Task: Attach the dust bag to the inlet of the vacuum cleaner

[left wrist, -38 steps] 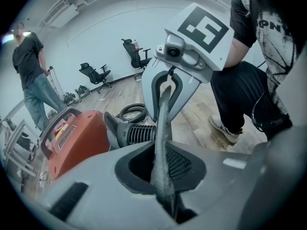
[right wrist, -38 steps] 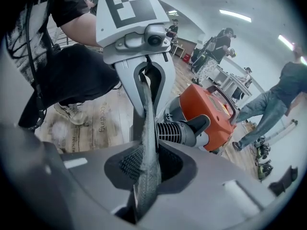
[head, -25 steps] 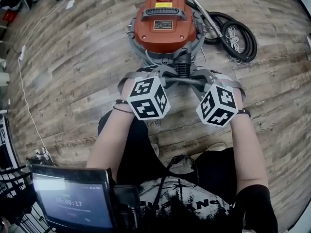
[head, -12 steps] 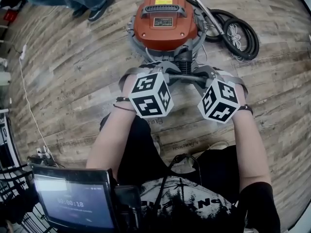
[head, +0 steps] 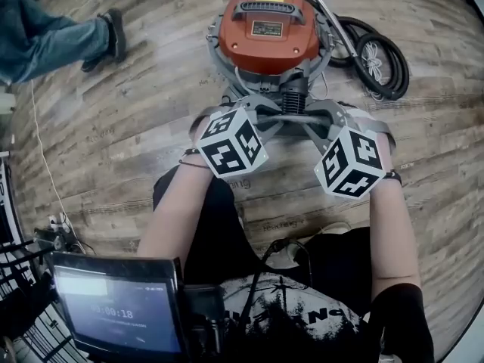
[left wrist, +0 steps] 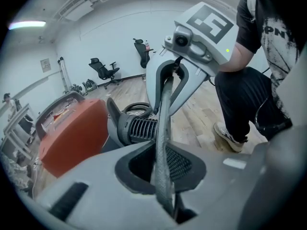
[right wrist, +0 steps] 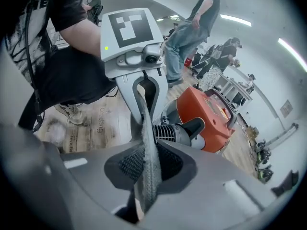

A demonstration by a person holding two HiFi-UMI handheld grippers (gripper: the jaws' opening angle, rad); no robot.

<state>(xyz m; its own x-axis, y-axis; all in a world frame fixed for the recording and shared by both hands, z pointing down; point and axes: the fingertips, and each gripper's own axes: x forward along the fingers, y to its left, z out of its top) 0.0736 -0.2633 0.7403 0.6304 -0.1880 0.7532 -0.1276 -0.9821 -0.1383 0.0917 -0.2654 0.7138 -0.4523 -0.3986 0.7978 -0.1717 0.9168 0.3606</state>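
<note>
Wooden plank floor (head: 113, 142) lies beneath; the left gripper (left wrist: 163, 176) clamps narrow on a grey woven fabric dust bag (left wrist: 162, 114), and the right gripper (right wrist: 146, 176), jaws just eased slightly wider, pinches it too. Fitting looks not yet done: its edge stretches jaw to jaw, long axis crosswise, just short of the dark ribbed inlet (head: 295, 97) of the orange vacuum cleaner (head: 268, 29) beyond

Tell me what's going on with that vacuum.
A person has a gripper in each hand. The left gripper and right gripper face each other, both clamped on the grey dust bag, stretching it in front of the ribbed inlet of the orange vacuum cleaner. The right jaws have just eased open slightly, fabric between them. The bag doesn't look fitted on the inlet yet.
</note>
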